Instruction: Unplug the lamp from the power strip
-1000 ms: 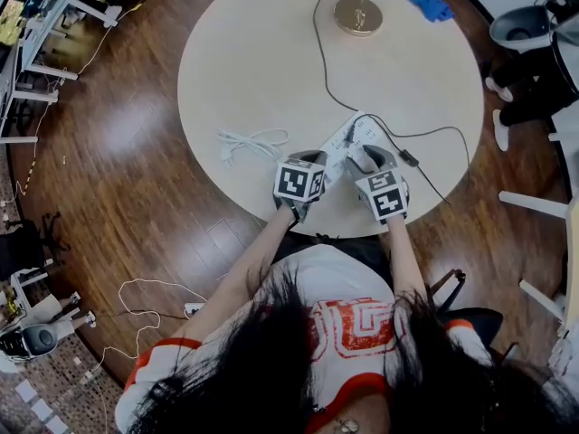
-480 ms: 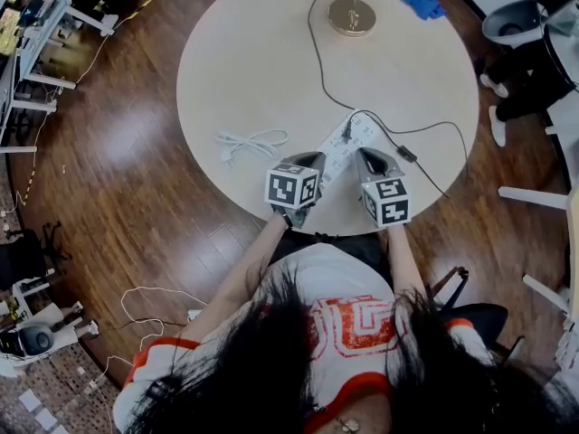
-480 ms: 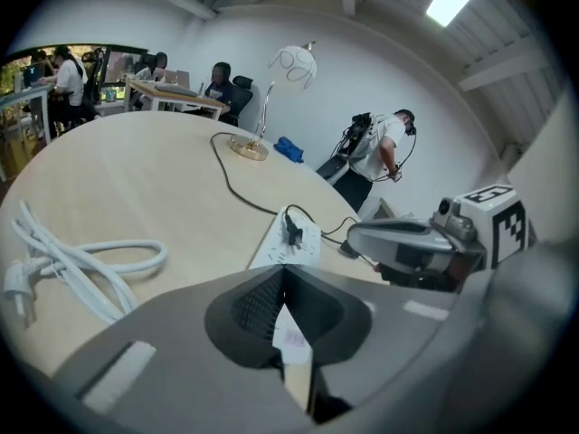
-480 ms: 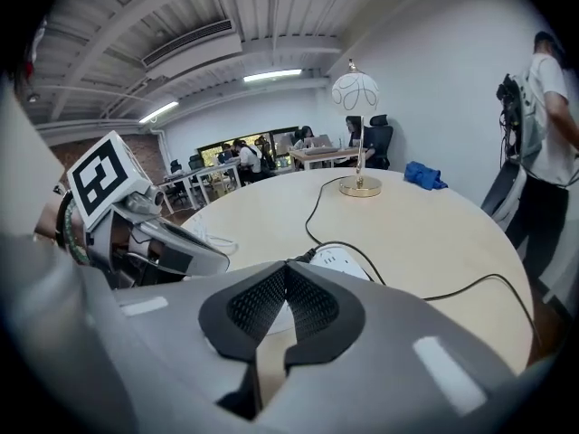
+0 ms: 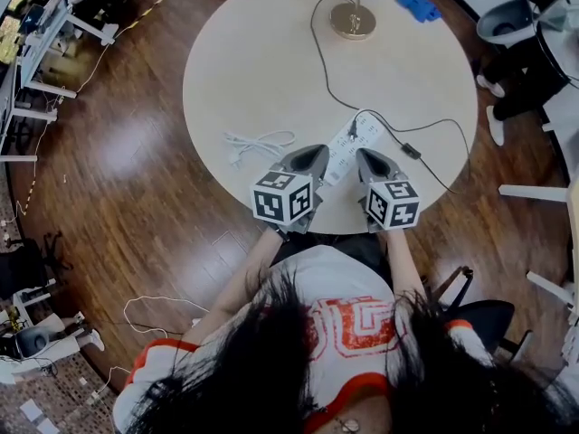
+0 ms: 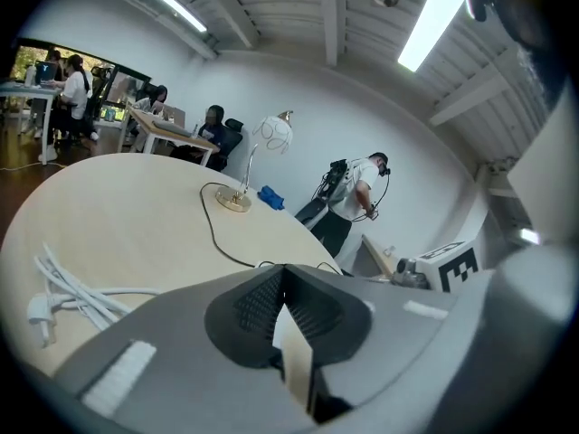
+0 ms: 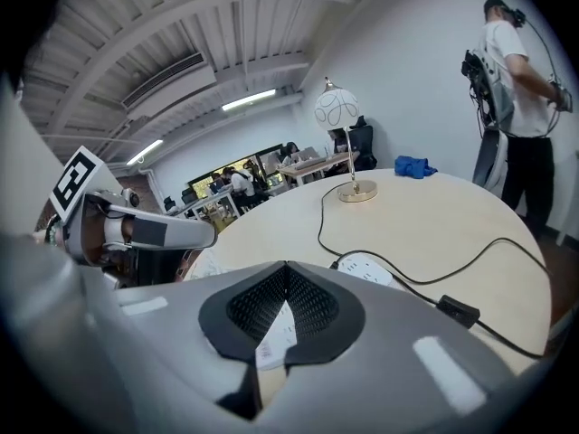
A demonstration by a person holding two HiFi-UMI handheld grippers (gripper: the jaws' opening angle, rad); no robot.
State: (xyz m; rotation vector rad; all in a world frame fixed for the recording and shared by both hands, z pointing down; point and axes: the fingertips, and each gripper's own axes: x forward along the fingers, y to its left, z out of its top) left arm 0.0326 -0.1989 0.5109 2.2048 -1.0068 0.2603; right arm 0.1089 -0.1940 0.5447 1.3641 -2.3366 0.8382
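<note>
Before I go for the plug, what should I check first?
1. Right gripper open for a grasp: not ok, jaws shut, nothing between them.
2. Left gripper free to steady the power strip: ok, shut and empty.
3. Black plug in sight on the strip: ok.
4. Approach clear: ok, white cable lies apart, to the left.
5. Plug belongs to the lamp: cannot tell; two black cords meet at the strip.

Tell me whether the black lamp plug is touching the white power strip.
Touching. The head view shows the black lamp plug seated in the white power strip.
</note>
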